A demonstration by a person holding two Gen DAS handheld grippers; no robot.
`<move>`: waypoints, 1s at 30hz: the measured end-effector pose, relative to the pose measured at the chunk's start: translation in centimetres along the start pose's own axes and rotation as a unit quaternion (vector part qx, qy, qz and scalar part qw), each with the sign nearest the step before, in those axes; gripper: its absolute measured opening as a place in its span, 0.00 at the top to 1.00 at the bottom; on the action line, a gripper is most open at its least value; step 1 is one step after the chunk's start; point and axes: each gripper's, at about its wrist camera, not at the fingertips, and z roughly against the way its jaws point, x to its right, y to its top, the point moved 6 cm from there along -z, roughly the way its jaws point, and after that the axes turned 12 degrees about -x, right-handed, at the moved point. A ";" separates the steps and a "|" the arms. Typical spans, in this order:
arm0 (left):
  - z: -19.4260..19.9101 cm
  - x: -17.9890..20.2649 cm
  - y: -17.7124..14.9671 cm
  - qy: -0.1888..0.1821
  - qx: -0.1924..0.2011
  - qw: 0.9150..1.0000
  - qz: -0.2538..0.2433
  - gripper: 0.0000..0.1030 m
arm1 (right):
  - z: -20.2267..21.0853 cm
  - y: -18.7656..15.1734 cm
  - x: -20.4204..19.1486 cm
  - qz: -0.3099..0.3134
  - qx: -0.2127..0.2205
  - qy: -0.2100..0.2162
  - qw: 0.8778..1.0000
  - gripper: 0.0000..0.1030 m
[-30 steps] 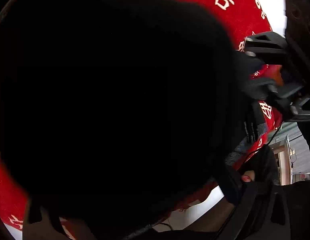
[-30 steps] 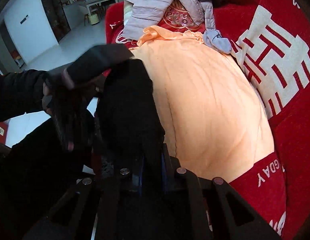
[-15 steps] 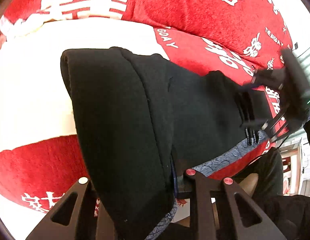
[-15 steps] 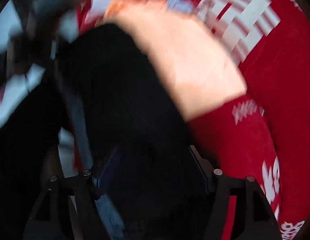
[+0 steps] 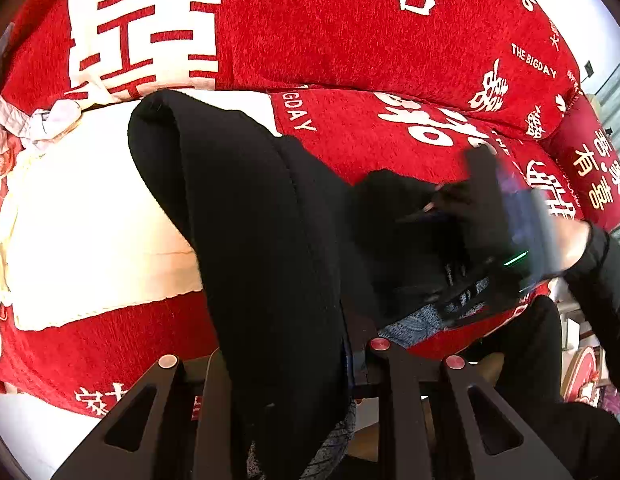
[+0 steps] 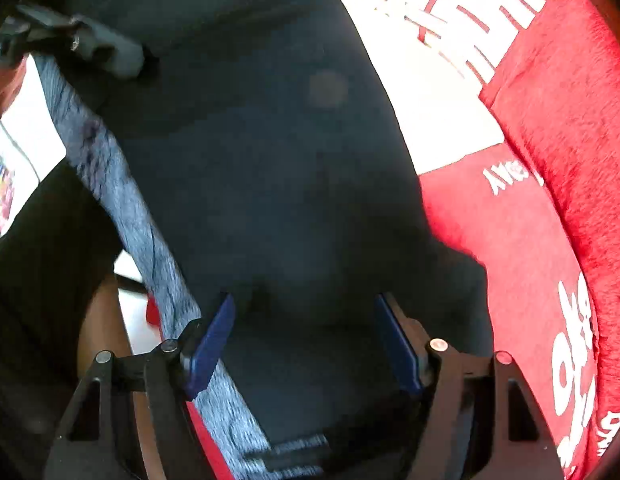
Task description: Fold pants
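Note:
The black pants (image 5: 253,216) lie folded across the red sofa cover, their grey inner lining showing at the near edge. My left gripper (image 5: 285,364) is shut on a thick fold of the pants, which drapes over its fingers. My right gripper (image 6: 305,340) is open; its blue pads (image 6: 211,340) stand wide apart over the pants (image 6: 269,152) and hold nothing. The right gripper also shows, blurred, at the right of the left wrist view (image 5: 506,240), resting on the far end of the pants.
The red sofa cover (image 5: 350,40) with white characters fills the background. A cream blanket (image 5: 89,220) lies under the pants on the left. Pale clothes (image 5: 13,128) are piled at the far left. A person's dark sleeve (image 5: 602,272) is at the right.
The pants came down from in front of the cameras onto the sofa. My right gripper opened and let go of them. My left gripper still holds its fold.

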 end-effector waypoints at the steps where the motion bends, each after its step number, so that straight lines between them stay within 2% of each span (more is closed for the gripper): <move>1: 0.3 0.4 0.1 -0.003 -0.003 1.000 0.003 0.78 | -1.9 -0.2 -0.1 0.008 -0.033 -0.021 0.999 0.26; 3: 0.7 1.0 0.3 -0.002 -0.001 1.000 0.001 0.78 | -2.0 -0.3 -0.2 0.025 -0.013 -0.032 0.999 0.22; 5: 1.3 2.2 0.4 0.003 0.001 1.000 -0.006 0.78 | -1.0 -0.8 0.9 -0.007 -0.030 -0.020 0.999 0.23; 8: 1.5 4.6 1.0 0.012 0.000 1.000 -0.021 0.78 | 3.4 -3.1 2.5 -0.040 0.026 -0.037 0.998 0.23; 11: 1.9 8.0 1.9 0.008 0.001 0.999 -0.042 0.78 | 7.7 -7.5 4.4 -0.103 0.071 -0.075 0.989 0.22; 13: 2.1 10.8 2.7 0.005 0.002 0.998 -0.063 0.78 | 9.9 -11.8 6.0 -0.158 0.088 -0.098 0.979 0.22; 16: 1.9 15.5 3.8 0.006 -0.004 0.996 -0.094 0.78 | 11.0 -18.2 7.8 -0.234 0.089 -0.121 0.961 0.22; 19: 1.1 20.9 5.3 0.009 -0.012 0.991 -0.131 0.78 | 11.2 -24.4 7.6 -0.295 0.085 -0.135 0.942 0.22; 22: -0.2 25.8 6.8 0.016 -0.025 0.987 -0.160 0.80 | 10.7 -28.3 7.6 -0.346 0.083 -0.133 0.925 0.22; 25: -4.1 29.5 8.1 0.030 -0.053 0.982 -0.180 0.80 | 10.3 -31.5 7.5 -0.389 0.088 -0.118 0.909 0.22; 27: -7.3 31.4 8.7 0.027 -0.083 0.979 -0.182 0.80 | 9.7 -33.1 6.9 -0.408 0.094 -0.111 0.902 0.22; 30: -11.2 33.7 8.8 0.038 -0.114 0.975 -0.187 0.80 | 8.9 -33.6 6.6 -0.426 0.106 -0.096 0.893 0.22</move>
